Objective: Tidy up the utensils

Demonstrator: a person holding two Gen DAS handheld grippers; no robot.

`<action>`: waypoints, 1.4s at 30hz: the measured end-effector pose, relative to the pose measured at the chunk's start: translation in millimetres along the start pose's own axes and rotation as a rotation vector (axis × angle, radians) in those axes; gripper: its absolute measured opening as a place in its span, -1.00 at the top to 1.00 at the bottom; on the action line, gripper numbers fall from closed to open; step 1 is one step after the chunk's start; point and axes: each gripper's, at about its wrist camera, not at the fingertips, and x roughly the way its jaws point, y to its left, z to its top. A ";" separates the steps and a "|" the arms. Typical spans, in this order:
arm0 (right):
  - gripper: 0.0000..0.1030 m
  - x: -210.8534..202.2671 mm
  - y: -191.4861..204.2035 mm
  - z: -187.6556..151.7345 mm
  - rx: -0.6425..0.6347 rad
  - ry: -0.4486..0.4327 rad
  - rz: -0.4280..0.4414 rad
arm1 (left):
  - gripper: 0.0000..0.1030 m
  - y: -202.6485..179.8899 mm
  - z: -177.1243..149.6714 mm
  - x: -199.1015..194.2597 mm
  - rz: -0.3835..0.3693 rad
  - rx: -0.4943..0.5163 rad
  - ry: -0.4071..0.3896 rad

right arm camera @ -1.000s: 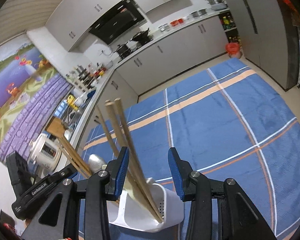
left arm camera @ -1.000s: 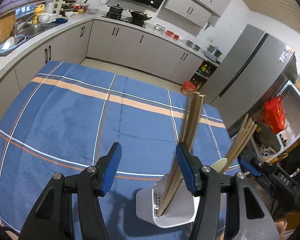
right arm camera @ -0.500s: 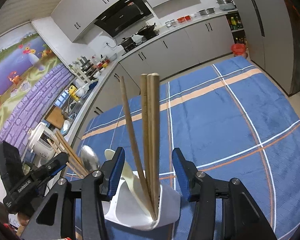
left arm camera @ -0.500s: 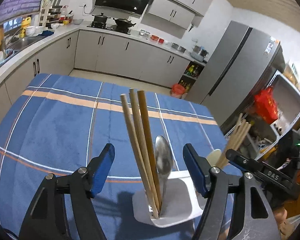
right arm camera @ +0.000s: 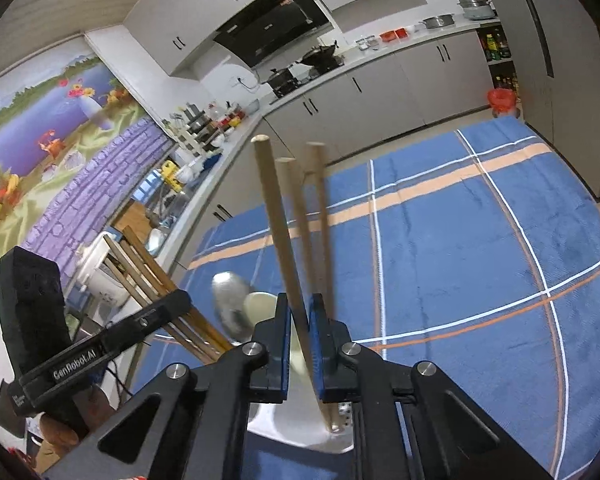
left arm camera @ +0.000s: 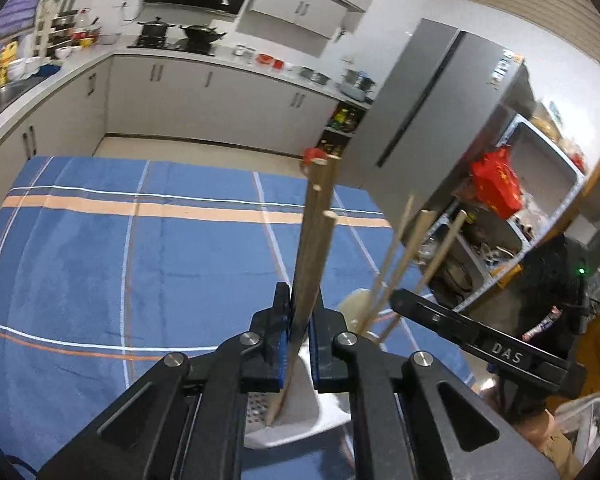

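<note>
A bundle of wooden chopsticks (left arm camera: 314, 240) stands in a white perforated utensil holder (left arm camera: 300, 412) on the blue checked tablecloth (left arm camera: 140, 260). My left gripper (left arm camera: 300, 312) is closing, and its blue pads press on these chopsticks. To its right my right gripper (left arm camera: 396, 300) grips other chopsticks beside a cream spoon (left arm camera: 354, 304). In the right wrist view my right gripper (right arm camera: 300, 320) is closing too, its pads pinching a chopstick (right arm camera: 284, 220) that stands in the holder (right arm camera: 292, 428). A metal spoon (right arm camera: 230, 300) leans left of it. My left gripper (right arm camera: 176, 304) shows at the left.
The tablecloth (right arm camera: 460, 260) stretches ahead of both grippers. Grey kitchen cabinets (left arm camera: 220, 92) and a hob line the far wall. A tall grey fridge (left arm camera: 420, 120) and a cluttered shelf with a red bag (left arm camera: 496, 180) stand to the right.
Both grippers' jaws went from wide apart to closed on chopsticks standing in the holder. The left gripper shifted sideways, so its chopsticks now sit between its pads.
</note>
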 end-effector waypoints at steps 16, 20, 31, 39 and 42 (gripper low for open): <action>0.63 -22.3 -10.3 -13.2 0.006 -0.051 -0.131 | 0.83 15.6 -17.2 -1.7 0.083 -0.080 0.040; 0.23 -24.6 -12.3 -14.3 0.015 -0.055 -0.148 | 0.76 18.7 -18.3 -7.0 0.114 -0.084 0.027; 0.84 -6.7 -14.9 -11.4 0.016 -0.009 -0.151 | 0.87 28.2 -21.9 -7.5 0.115 -0.113 0.025; 0.96 -13.3 -10.2 -14.0 -0.005 -0.024 -0.151 | 0.88 20.6 -23.2 -23.0 0.122 -0.112 -0.026; 0.96 -18.3 -6.4 -14.9 -0.014 -0.038 -0.147 | 0.87 11.7 -21.5 -30.4 0.125 -0.088 -0.044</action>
